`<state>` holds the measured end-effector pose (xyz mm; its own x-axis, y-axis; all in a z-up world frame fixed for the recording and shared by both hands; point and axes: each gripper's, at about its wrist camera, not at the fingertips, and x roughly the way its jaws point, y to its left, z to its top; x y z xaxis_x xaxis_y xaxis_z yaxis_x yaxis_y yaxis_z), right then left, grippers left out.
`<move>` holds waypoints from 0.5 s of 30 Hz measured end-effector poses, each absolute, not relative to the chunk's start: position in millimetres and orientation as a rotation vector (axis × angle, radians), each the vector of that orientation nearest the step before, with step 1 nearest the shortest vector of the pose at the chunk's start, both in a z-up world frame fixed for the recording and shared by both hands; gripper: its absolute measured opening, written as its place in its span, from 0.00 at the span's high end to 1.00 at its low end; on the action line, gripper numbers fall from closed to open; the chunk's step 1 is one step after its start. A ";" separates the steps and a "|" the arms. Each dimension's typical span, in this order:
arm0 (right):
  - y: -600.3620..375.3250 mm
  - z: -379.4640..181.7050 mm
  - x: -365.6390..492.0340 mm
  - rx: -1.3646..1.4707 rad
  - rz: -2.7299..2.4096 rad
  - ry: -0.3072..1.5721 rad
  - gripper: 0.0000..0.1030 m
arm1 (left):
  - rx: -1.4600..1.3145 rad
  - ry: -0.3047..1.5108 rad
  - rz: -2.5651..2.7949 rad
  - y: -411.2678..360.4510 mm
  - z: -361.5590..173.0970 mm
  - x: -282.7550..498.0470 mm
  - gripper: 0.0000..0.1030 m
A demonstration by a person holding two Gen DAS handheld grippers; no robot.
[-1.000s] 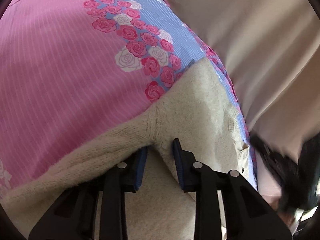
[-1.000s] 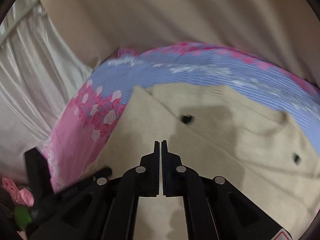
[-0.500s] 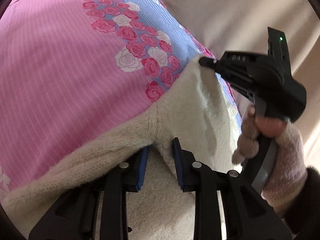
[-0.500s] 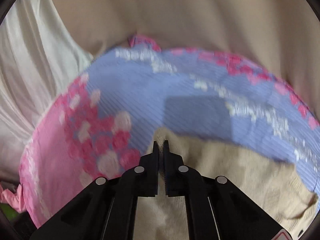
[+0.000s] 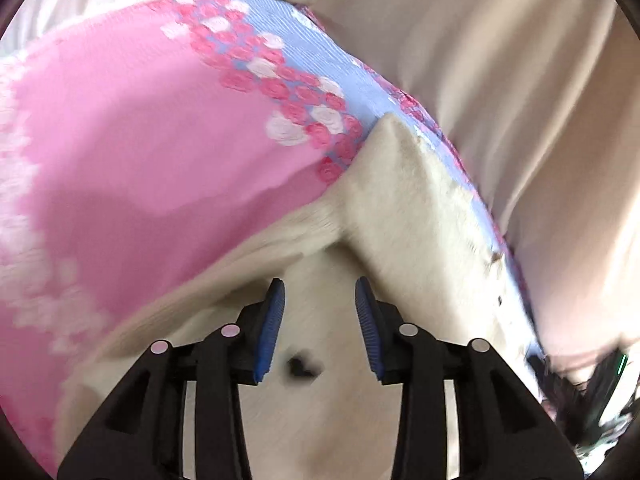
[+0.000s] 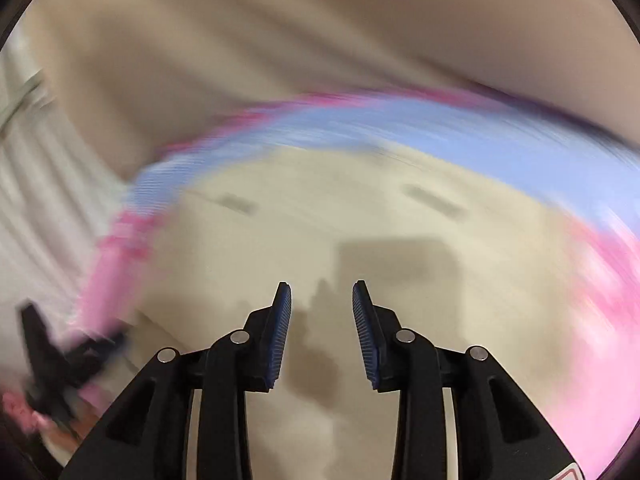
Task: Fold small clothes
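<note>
One flap of the cream cardigan (image 5: 400,216) lay folded over on the pink floral sheet (image 5: 120,152); both grippers' fingers were opening, empty, more folds seemingly remaining: left gripper (image 5: 320,320), right gripper (image 6: 322,328).

Both views ride on the handheld grippers and look forward along their fingers. The left wrist camera tilts steeply down, close over a cream knitted garment (image 5: 404,216) lying on a pink and blue rose-print sheet (image 5: 132,148), with the left gripper (image 5: 320,320) filling the lower frame and a beige cloth (image 5: 500,80) behind. The right wrist camera, also close and angled down, sees past the right gripper (image 6: 322,328) onto the same garment (image 6: 360,216), sheet (image 6: 500,152) and beige cloth (image 6: 280,40), heavily blurred. At its lower left a dark blurred shape, likely the other gripper (image 6: 60,356), shows.
</note>
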<state>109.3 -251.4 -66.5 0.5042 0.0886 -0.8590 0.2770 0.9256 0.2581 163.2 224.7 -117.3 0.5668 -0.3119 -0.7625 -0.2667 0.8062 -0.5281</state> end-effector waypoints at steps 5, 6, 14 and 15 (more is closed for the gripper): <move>-307.0 -86.8 -48.4 0.526 -0.281 1.182 0.64 | -0.636 1.042 0.064 260.5 -120.4 107.9 0.53; -304.7 -91.2 -70.3 0.552 -0.267 1.197 0.64 | -0.644 1.050 0.080 266.2 -122.4 98.1 0.53; -216.6 -137.7 -113.3 0.626 0.032 1.285 0.52 | -0.789 1.082 0.141 300.5 -140.3 22.2 0.29; -207.7 -135.6 -112.6 0.591 0.044 1.251 0.40 | -0.806 1.051 0.123 302.8 -140.4 15.0 0.28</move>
